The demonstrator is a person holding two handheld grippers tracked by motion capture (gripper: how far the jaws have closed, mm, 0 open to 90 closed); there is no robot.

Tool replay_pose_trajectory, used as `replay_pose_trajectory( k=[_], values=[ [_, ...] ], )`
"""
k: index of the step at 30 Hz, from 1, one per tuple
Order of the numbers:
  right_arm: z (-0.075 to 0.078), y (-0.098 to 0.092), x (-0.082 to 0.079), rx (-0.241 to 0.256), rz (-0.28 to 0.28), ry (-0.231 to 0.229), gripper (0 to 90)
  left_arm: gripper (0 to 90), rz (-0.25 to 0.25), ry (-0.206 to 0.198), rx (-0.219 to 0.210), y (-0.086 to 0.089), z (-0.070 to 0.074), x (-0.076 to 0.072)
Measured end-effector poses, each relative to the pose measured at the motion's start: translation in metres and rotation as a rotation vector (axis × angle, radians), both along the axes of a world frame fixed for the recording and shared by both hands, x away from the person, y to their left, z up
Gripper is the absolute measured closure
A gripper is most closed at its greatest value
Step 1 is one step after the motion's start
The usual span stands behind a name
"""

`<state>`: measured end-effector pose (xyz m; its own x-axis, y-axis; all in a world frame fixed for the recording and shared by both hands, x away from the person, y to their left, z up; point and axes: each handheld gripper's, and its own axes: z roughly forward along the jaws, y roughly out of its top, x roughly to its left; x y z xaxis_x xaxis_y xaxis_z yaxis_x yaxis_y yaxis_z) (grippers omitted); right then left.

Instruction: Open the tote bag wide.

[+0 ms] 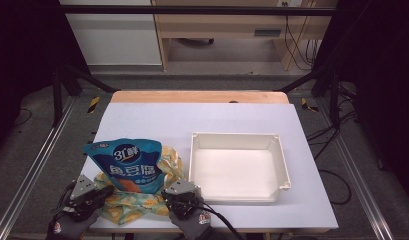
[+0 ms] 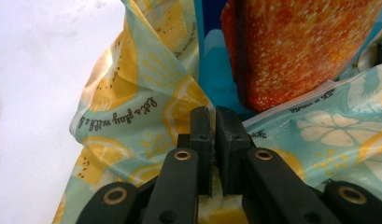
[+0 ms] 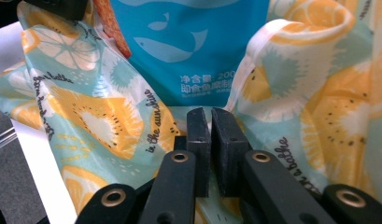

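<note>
Left gripper (image 2: 213,116): jaws clamped on fruit-print bag (image 2: 132,107) edge.
Right gripper (image 3: 210,116): jaws clamped on the bag's other edge.
Blue snack pouch (image 1: 128,167): held upright inside bag, beside white tray (image 1: 282,165).

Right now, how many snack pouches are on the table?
1: a blue snack pouch stands in the fruit-print bag at the table's near-left; others inside could be hidden.

Snack pouch's (image 1: 127,167) base inside bag (image 1: 137,202)
</note>
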<state>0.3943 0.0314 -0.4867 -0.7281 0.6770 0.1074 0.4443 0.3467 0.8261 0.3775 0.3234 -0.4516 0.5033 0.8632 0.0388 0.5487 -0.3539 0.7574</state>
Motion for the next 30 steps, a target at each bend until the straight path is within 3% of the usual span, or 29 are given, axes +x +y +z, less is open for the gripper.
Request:
replay_pose_trajectory(
  k=[6,10,16,21,26,30],
  values=[
    [-0.002,0.000,0.000,-0.025,-0.002,0.014,83.3,84.3,-0.003,0.033,0.023,-0.001,-0.003,0.002],
    [-0.003,0.001,0.002,-0.038,0.002,0.031,83.1,83.3,-0.017,0.079,0.045,-0.003,-0.007,0.005],
    [-0.003,0.001,0.003,-0.046,0.001,0.044,83.0,82.9,-0.020,0.117,0.051,-0.004,-0.011,0.008],
    [-0.004,0.001,0.004,-0.049,-0.005,0.052,88.0,83.0,-0.026,0.147,0.056,-0.005,-0.014,0.010],
    [-0.004,0.001,0.004,-0.042,-0.005,0.052,87.2,81.5,-0.029,0.143,0.046,-0.003,-0.013,0.010],
    [0.001,-0.003,0.000,0.003,0.009,0.027,84.2,77.9,-0.023,0.114,0.029,-0.002,-0.009,0.007]
  ],
)
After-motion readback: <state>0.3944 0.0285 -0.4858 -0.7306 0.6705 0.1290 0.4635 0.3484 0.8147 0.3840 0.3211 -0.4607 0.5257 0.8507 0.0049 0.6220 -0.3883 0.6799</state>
